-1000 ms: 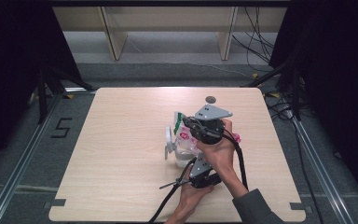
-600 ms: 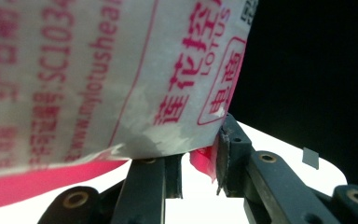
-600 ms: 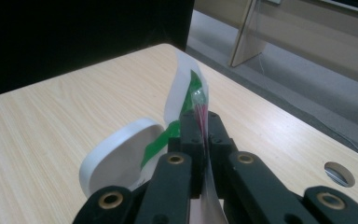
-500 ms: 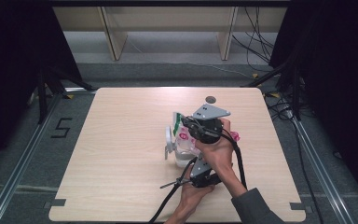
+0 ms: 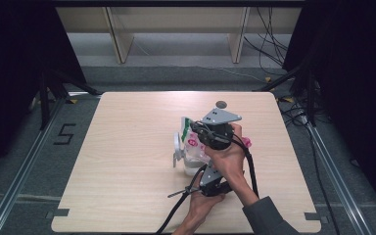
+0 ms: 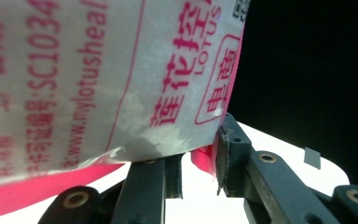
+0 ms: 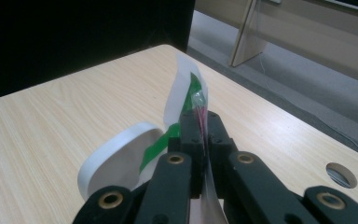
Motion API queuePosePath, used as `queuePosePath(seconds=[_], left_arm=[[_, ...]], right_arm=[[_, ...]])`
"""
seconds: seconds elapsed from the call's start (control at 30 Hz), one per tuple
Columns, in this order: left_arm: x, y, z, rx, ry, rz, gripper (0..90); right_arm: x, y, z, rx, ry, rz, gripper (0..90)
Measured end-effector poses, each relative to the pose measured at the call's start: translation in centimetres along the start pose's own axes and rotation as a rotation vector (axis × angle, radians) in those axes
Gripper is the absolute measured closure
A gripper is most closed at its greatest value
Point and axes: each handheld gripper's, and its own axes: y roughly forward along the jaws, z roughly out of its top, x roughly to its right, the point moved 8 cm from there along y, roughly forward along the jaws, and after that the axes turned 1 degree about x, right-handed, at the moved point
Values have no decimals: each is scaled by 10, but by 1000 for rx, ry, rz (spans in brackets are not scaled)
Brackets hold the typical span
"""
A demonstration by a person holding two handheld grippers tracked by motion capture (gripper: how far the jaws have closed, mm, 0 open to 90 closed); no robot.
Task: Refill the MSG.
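High view is showing the right gripper [image 5: 199, 131] pinching the top edge of a white, red-printed plastic pouch [image 5: 192, 142], with the left gripper [image 5: 201, 175] sitting just below it, nearer the person. Right gripper view is showing its jaws pressed fully together on the pouch's thin green-marked edge [image 7: 192, 95], which is sticking up straight ahead of them. Left gripper view is showing its jaws clamping the pouch's [image 6: 98, 79] pink lower corner, the printed film hanging directly in front.
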Motion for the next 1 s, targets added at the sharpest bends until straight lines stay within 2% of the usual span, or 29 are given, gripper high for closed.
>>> queuePosePath(seconds=[0.23, 0.27, 0.53, 0.6, 1.0], left_arm=[[0, 0, 0, 6, -1, -4, 740], [0, 0, 0, 3, -1, -4, 740], [1, 1, 0, 2, 8, -6, 740], [2, 1, 0, 1, 5, -6, 740], [1, 2, 0, 1, 0, -7, 741]], right_arm=[[0, 1, 1, -3, 0, 3, 897], [0, 1, 0, -2, 11, 2, 897], [1, -2, 0, 9, -3, 3, 897], [2, -2, 1, 17, 14, -7, 897], [1, -2, -1, 1, 9, 3, 897]])
